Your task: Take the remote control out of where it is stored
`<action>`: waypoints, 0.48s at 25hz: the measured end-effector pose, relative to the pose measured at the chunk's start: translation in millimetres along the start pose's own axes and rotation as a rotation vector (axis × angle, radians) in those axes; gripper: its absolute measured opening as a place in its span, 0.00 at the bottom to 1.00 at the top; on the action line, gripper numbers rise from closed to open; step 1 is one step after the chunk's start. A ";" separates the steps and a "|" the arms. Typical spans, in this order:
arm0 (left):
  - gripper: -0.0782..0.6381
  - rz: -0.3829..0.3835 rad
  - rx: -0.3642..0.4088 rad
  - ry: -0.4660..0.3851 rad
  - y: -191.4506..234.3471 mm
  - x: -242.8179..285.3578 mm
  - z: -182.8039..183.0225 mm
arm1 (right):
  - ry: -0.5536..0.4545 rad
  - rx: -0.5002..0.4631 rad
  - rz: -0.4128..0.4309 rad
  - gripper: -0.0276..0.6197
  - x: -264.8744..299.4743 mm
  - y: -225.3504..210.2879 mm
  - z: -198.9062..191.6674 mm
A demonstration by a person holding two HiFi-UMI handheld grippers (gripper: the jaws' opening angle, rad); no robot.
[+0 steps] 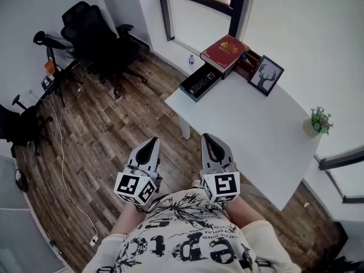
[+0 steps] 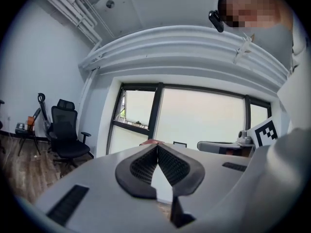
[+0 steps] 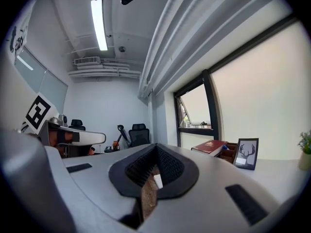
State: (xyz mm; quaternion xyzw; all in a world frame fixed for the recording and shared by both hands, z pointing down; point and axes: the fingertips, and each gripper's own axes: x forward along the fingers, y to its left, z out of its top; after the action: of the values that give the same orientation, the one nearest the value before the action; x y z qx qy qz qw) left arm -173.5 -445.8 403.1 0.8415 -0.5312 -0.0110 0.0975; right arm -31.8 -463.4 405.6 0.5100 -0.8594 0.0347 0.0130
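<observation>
White table (image 1: 256,124) w/ remote (image 1: 201,83) in open drawer (image 1: 186,91); left gripper (image 1: 151,143) & right gripper (image 1: 209,139) both closed, empty

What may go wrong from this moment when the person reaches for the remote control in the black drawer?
1. The remote control lies low inside the black drawer, so the jaws may hit its rim.
2. The red book and picture frame stand close by and may get knocked.
3. The left gripper and right gripper are both shut; they must open first.
</observation>
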 end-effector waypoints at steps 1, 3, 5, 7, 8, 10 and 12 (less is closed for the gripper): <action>0.12 0.003 -0.010 -0.006 0.2 13.8 1.1 | 0.002 -0.001 -0.008 0.05 7.4 -14.7 0.2; 0.12 0.011 -0.009 0.007 1.0 38.2 0.5 | 0.007 -0.014 -0.031 0.05 19.1 -40.3 1.2; 0.12 -0.004 -0.004 0.033 1.4 61.9 -2.0 | 0.007 -0.022 -0.058 0.05 28.9 -61.6 3.4; 0.12 -0.026 -0.014 0.054 4.0 86.0 -4.9 | 0.012 -0.016 -0.089 0.05 39.1 -80.5 2.3; 0.12 -0.039 -0.021 0.064 5.4 99.0 -6.6 | 0.020 -0.008 -0.107 0.05 44.7 -90.2 0.0; 0.12 -0.070 -0.033 0.079 7.5 126.9 -8.6 | 0.039 0.015 -0.147 0.05 56.3 -110.3 -4.9; 0.12 -0.102 -0.041 0.081 13.3 153.7 -6.4 | 0.053 0.030 -0.186 0.05 68.6 -127.5 -7.3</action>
State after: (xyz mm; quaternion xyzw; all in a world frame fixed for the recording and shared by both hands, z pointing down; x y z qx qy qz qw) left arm -117.7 -588.1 424.7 0.8651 -0.4829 0.0071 0.1353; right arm 47.1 -583.8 422.8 0.5866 -0.8071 0.0595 0.0312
